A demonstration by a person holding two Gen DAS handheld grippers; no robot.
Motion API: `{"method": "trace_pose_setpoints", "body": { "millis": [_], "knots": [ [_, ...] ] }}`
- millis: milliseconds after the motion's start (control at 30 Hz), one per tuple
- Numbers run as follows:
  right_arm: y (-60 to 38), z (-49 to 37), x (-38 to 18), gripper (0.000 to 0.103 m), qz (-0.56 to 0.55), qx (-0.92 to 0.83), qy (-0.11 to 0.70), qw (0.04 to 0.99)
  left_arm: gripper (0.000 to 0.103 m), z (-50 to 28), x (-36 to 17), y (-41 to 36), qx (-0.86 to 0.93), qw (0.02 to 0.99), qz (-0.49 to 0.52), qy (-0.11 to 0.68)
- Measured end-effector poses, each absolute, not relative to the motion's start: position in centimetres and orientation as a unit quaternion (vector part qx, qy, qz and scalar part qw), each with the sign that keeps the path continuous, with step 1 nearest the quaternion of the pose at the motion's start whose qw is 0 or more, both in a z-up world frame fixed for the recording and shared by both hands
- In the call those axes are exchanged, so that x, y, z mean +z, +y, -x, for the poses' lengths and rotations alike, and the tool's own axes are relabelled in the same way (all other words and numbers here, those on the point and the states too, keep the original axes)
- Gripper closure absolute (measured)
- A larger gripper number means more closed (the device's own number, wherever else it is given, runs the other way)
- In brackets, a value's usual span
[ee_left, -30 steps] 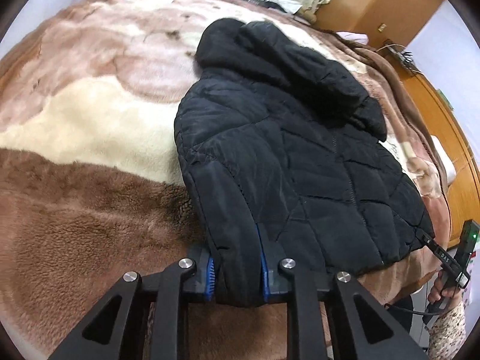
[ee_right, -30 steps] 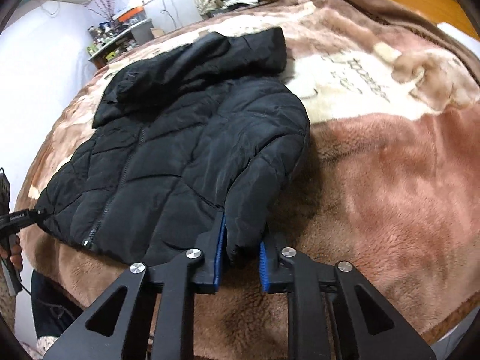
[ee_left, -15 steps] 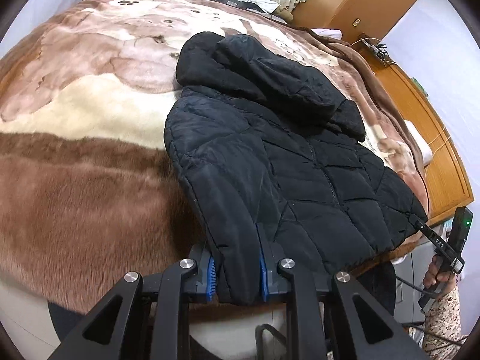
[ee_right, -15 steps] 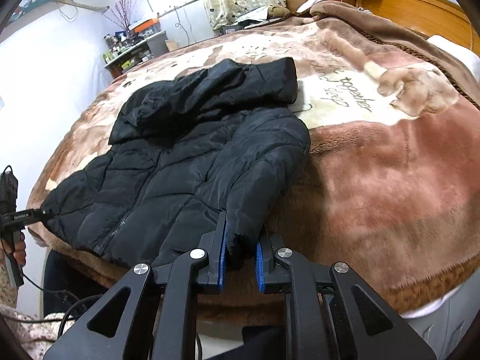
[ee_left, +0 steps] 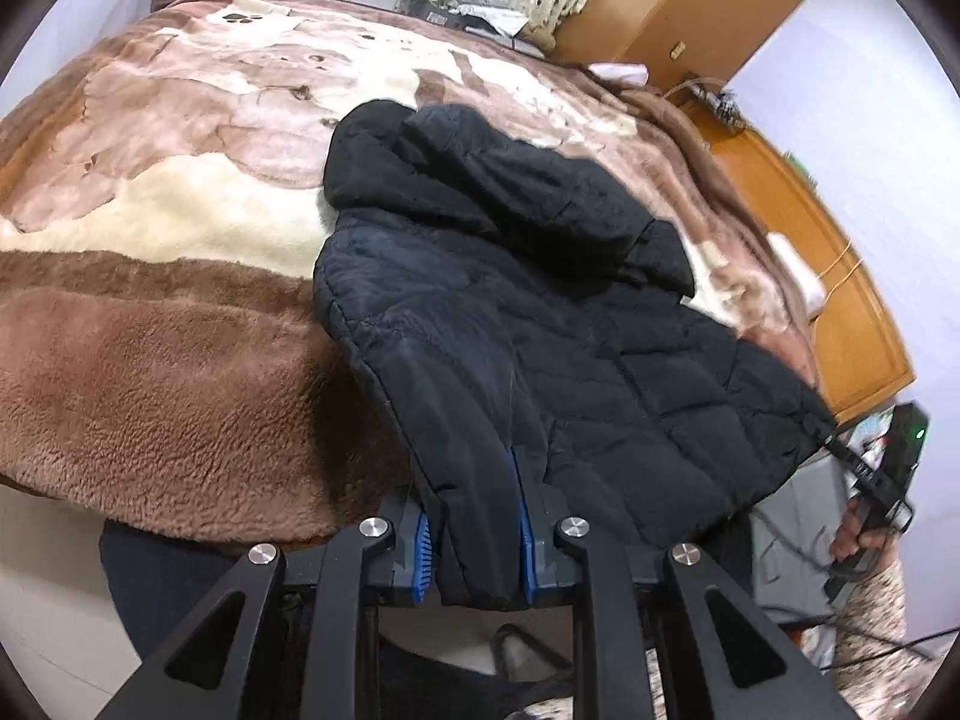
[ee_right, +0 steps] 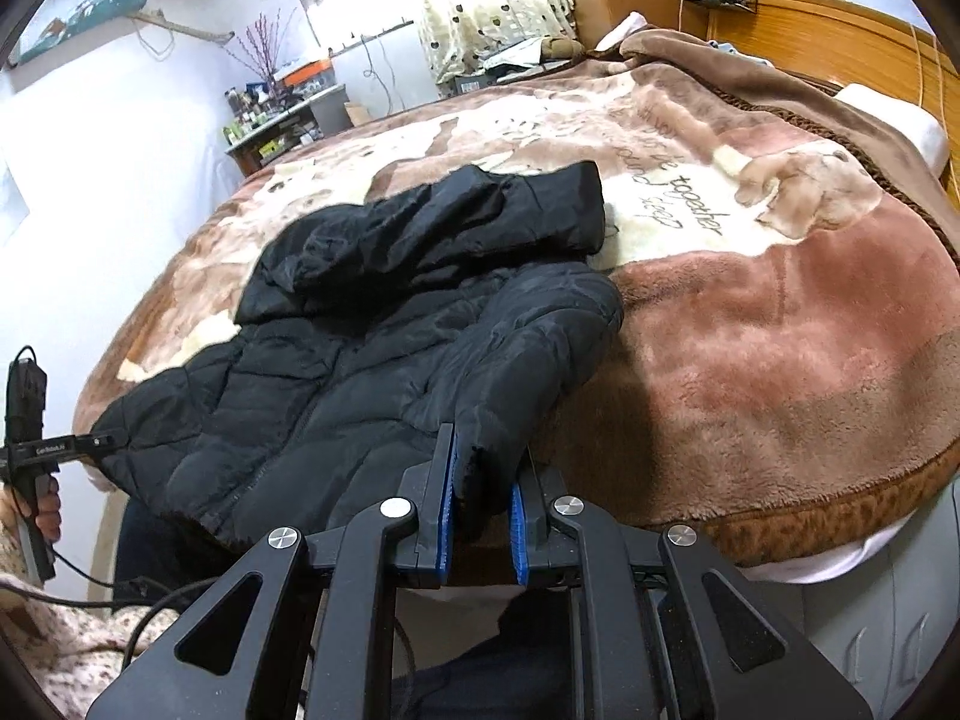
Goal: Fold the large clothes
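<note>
Black puffer jacket (ee_left: 540, 324) laid out on the bed's fleece blanket (ee_left: 150, 360), hem end hanging off the near edge.
Left tongs (ee_left: 471, 546) and right tongs (ee_right: 480, 531) are each clamped on 1 sleeve cuff. Slick shell plus thick padding: a cuff could slip out mid-fold, or dragging bunches the hood (ee_right: 468, 222).

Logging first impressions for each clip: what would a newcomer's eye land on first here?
A black puffer jacket sprawls hood-up across a plush brown and cream blanket covering the bed. Each sleeve end is pinched in a claw with blue pads: the left claw at the near edge in its own view, the right claw likewise. A wooden headboard stands at the bed's far right.
</note>
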State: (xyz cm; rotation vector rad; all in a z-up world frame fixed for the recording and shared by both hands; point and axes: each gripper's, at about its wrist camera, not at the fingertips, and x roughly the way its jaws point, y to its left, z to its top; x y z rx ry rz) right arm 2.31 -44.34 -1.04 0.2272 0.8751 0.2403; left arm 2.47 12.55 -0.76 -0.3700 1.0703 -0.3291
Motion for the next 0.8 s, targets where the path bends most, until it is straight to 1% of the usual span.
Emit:
{"method": "trace_pose_setpoints", "body": {
  "millis": [100, 167, 267, 533, 800],
  "knots": [
    [-44.3, -3.5, -0.4, 0.088, -0.115, 0.111, 0.427, 0.89, 0.081, -4.3, 0.2, 13.5, -0.16, 0.825, 0.217, 0.498],
    [-44.3, -4.5, 0.3, 0.089, -0.127, 0.117, 0.419, 0.891, 0.081, -5.5, 1.2, 13.7, -0.163, 0.827, 0.225, 0.489],
    [-44.2, -6.1, 1.7, 0.089, -0.133, 0.118, 0.408, 0.895, 0.081, -7.6, 2.9, 13.4, -0.162, 0.841, 0.203, 0.474],
    [-43.0, -12.3, 5.5, 0.089, -0.108, 0.106, 0.388, 0.909, 0.081, -15.0, 6.3, 13.4, -0.143, 0.856, 0.204, 0.453],
    [-42.8, -19.8, 6.9, 0.089, -0.11, 0.09, 0.395, 0.908, 0.081, -22.3, 7.6, 13.3, -0.118, 0.859, 0.202, 0.456]
  ]
}}
